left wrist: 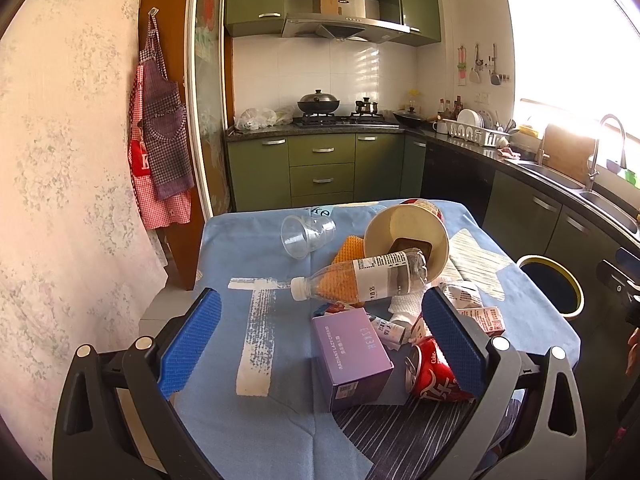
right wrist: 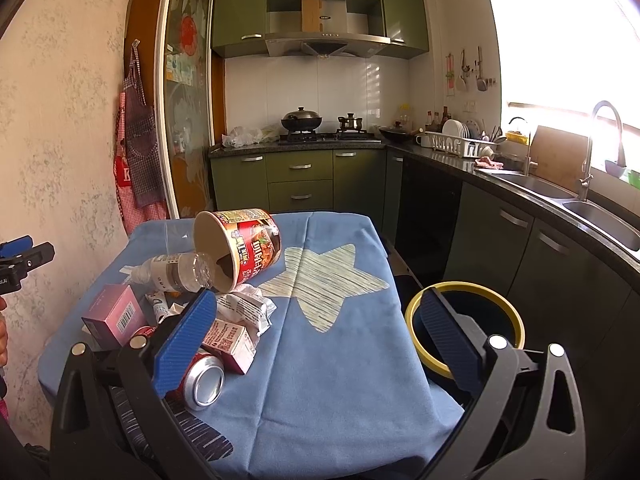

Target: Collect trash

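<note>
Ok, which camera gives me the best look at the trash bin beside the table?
The right wrist view. There the trash bin shows nearly its whole yellow rim and dark inside, only partly crossed by the open right gripper. The left wrist view catches the bin only near the frame's right edge, partly hidden behind the table corner.

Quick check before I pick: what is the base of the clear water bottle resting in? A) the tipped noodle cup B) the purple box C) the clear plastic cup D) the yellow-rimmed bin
A: the water bottle lies on its side with its base inside the mouth of the tipped noodle cup, cap pointing away from it.
</note>
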